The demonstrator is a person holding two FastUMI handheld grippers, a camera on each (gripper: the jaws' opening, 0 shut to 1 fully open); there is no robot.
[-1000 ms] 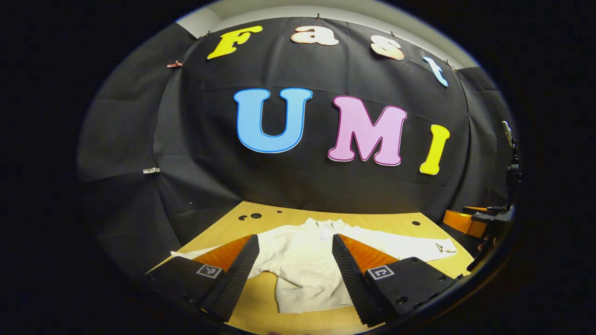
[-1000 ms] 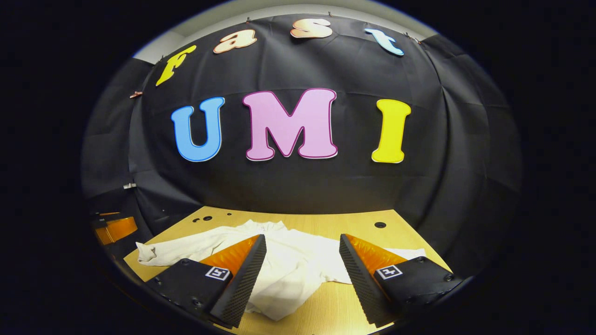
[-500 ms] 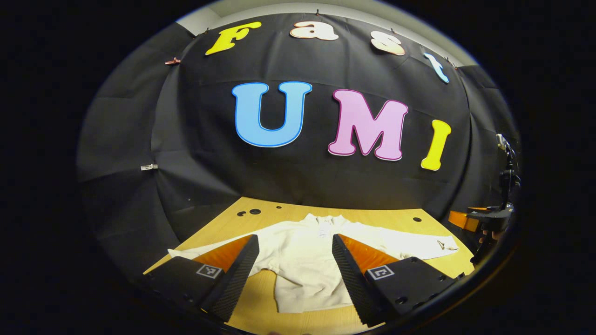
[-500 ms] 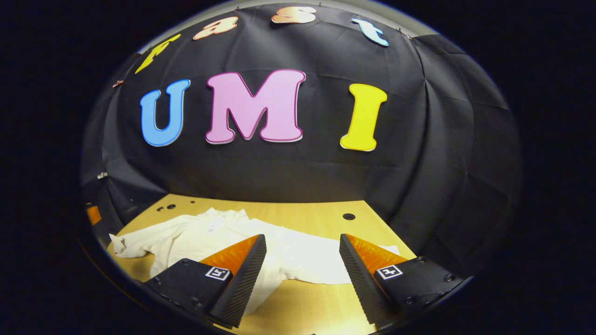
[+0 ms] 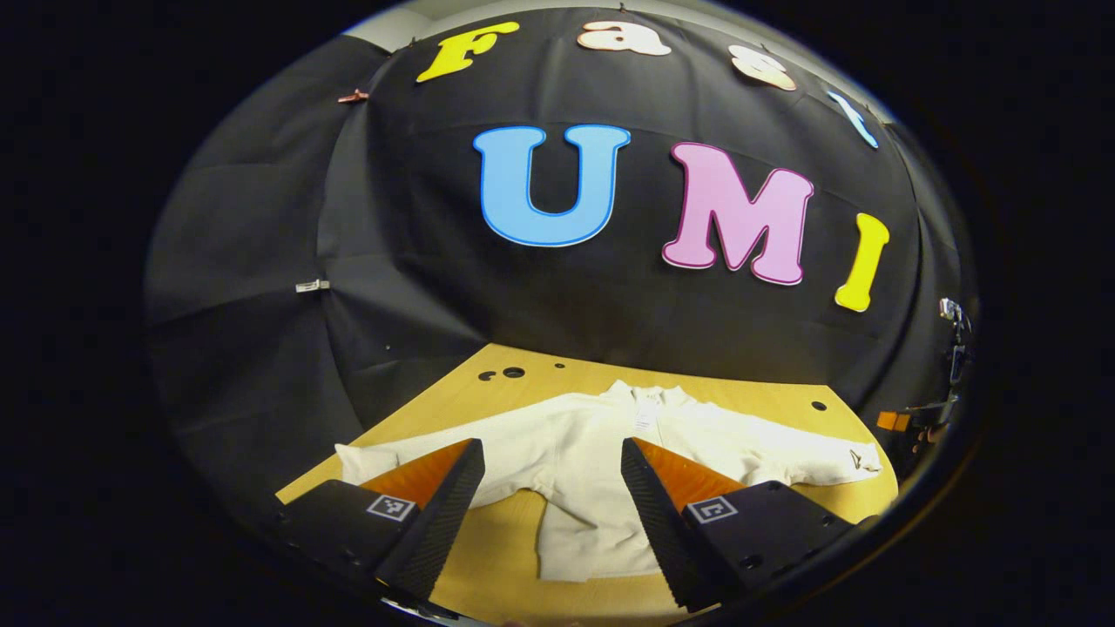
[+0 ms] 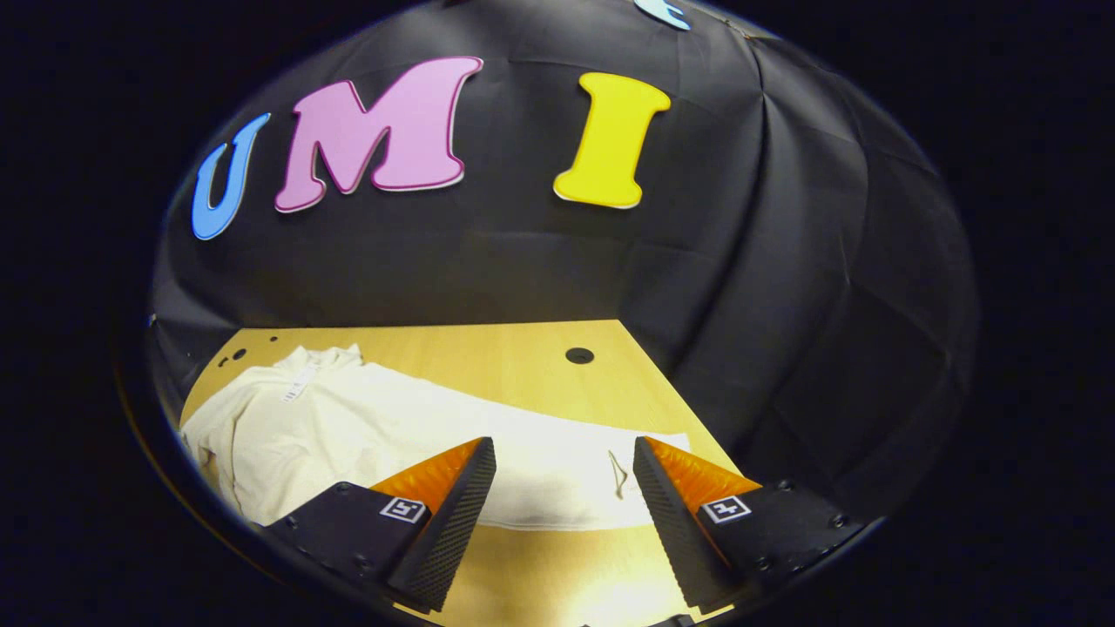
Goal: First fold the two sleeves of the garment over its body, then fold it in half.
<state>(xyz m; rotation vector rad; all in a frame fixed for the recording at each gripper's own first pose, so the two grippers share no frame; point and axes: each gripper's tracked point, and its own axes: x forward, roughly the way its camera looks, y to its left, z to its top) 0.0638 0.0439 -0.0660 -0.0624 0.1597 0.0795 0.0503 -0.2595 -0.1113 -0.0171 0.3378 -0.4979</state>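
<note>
**First sleeve fold about to begin**

The cream garment [image 5: 601,461] lies flat on the wooden worktop [image 6: 514,357], both sleeves spread out, nothing folded yet. The right sleeve [image 6: 557,470] lies just in front of the right claw [image 6: 564,514], its cuff between the wide-open fingers. The left claw [image 5: 549,514], also wide open, hangs in front of the body. I judge the next move is to lower the right claw, pinch the cuff, and carry it over the body.

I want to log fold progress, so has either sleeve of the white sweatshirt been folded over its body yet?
No, in the left gripper view the white sweatshirt lies flat on the wooden table with both sleeves spread outward.
</note>
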